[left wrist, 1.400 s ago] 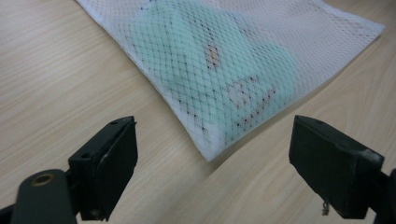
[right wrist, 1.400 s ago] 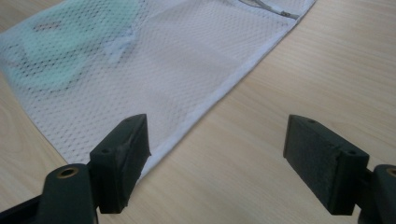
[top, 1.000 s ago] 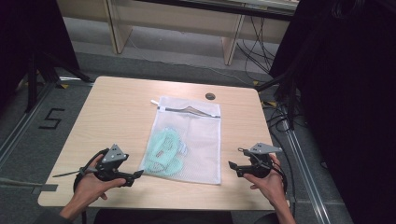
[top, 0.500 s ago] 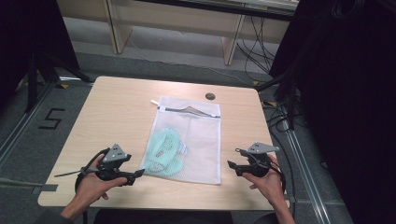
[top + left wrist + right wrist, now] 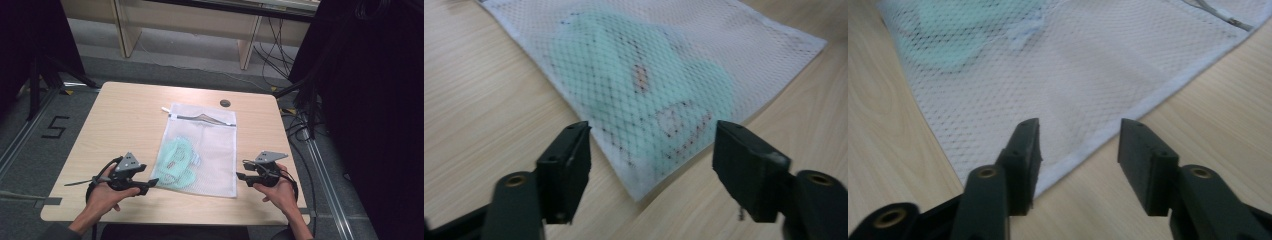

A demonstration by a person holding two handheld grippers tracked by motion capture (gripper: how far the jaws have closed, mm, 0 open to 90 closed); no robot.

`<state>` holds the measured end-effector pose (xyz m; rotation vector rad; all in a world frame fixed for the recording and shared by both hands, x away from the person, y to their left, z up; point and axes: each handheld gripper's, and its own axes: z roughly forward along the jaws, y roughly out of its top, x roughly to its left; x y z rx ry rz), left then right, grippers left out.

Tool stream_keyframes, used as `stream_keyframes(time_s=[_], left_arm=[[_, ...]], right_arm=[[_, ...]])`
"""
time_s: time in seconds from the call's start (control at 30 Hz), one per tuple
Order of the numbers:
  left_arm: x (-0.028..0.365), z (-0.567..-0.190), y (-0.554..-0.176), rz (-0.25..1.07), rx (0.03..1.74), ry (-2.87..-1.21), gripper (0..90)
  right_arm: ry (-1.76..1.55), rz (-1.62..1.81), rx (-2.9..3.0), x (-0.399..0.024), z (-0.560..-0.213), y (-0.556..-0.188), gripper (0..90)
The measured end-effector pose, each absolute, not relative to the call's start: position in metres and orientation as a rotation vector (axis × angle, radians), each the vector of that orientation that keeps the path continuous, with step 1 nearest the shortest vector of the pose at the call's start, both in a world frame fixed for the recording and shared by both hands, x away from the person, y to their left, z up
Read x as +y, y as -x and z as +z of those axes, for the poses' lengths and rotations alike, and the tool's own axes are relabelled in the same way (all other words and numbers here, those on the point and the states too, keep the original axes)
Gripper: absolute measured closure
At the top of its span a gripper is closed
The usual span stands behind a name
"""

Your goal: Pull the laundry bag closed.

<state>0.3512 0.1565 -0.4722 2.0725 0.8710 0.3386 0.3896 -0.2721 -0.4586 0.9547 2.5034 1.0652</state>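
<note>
A white mesh laundry bag [image 5: 202, 147] lies flat on the wooden table [image 5: 125, 115], its zip [image 5: 202, 118] at the far end. A mint green garment [image 5: 176, 160] shows through the mesh on the bag's left side. My left gripper [image 5: 150, 182] rests on the table at the bag's near left corner. In the left gripper view that gripper [image 5: 651, 135] is open, with the corner [image 5: 639, 190] lying between the jaws, untouched. My right gripper [image 5: 240, 176] sits at the bag's near right corner, where its open jaws [image 5: 1079, 130] straddle the hem [image 5: 1108, 140]. Both pairs of jaws have just been closing.
A small dark round disc [image 5: 225, 103] lies near the table's far edge. A white tab [image 5: 165, 109] sticks out by the zip's left end. Cables [image 5: 295, 125] trail on the floor at the right. A "5" [image 5: 54, 127] is marked on the floor at the left.
</note>
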Motion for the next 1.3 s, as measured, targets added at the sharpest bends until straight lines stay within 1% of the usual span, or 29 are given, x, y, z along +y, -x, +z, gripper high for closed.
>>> stream_keyframes(time_s=[0.07,0.1,0.13,0.17,0.2,0.27,0.37,0.43,0.47,0.5,0.6,0.9,0.97,1.0,1.17,1.3], left_arm=[[0.15,-0.474,-0.353,0.33,0.859,-2.081,42.9],[0.15,-0.474,-0.353,0.33,0.859,-2.081,47.9],[0.148,-0.474,-0.354,0.336,0.829,-2.098,47.9],[0.144,-0.476,-0.355,0.342,0.831,-2.086,59.8],[0.139,-0.477,-0.358,0.355,0.805,-2.082,64.6],[0.134,-0.478,-0.36,0.373,0.784,-2.083,73.0],[0.13,-0.482,-0.366,0.348,0.771,-2.09,82.9],[0.128,-0.483,-0.367,0.34,0.783,-2.089,86.5],[0.127,-0.485,-0.368,0.325,0.804,-2.083,86.5],[0.126,-0.486,-0.372,0.328,0.793,-2.095,89.4],[0.124,-0.49,-0.374,0.32,0.824,-2.093,89.5],[0.119,-0.5,-0.387,0.282,0.834,-2.13,89.7],[0.119,-0.501,-0.39,0.288,0.811,-2.149,89.6],[0.118,-0.501,-0.39,0.282,0.836,-2.145,89.7],[0.118,-0.503,-0.395,0.288,0.804,-2.179,89.7],[0.121,-0.505,-0.4,0.277,0.853,-2.15,89.7]], right_arm=[[-0.912,1.042,2.53,-0.267,-0.459,-0.392,62.5],[-0.912,1.042,2.53,-0.267,-0.459,-0.392,62.5],[-0.918,1.052,2.531,-0.262,-0.46,-0.393,66.3],[-0.896,1.05,2.527,-0.256,-0.463,-0.397,74.2],[-0.86,1.016,2.557,-0.254,-0.463,-0.399,78.5],[-0.813,1.004,2.592,-0.249,-0.464,-0.402,84.1],[-0.774,0.958,2.622,-0.242,-0.468,-0.405,88.9],[-0.757,0.943,2.642,-0.238,-0.47,-0.406,90.0],[-0.757,0.943,2.642,-0.238,-0.47,-0.406,90.0],[-0.79,0.922,2.674,-0.234,-0.473,-0.405,90.0],[-0.744,0.882,2.7,-0.232,-0.477,-0.408,90.0],[-0.702,0.812,2.742,-0.227,-0.486,-0.411,90.0],[-0.662,0.793,2.751,-0.226,-0.488,-0.412,90.0],[-0.648,0.776,2.754,-0.226,-0.488,-0.412,90.0],[-0.651,0.757,2.777,-0.223,-0.491,-0.41,90.0],[-0.644,0.757,2.804,-0.221,-0.491,-0.407,90.0]])
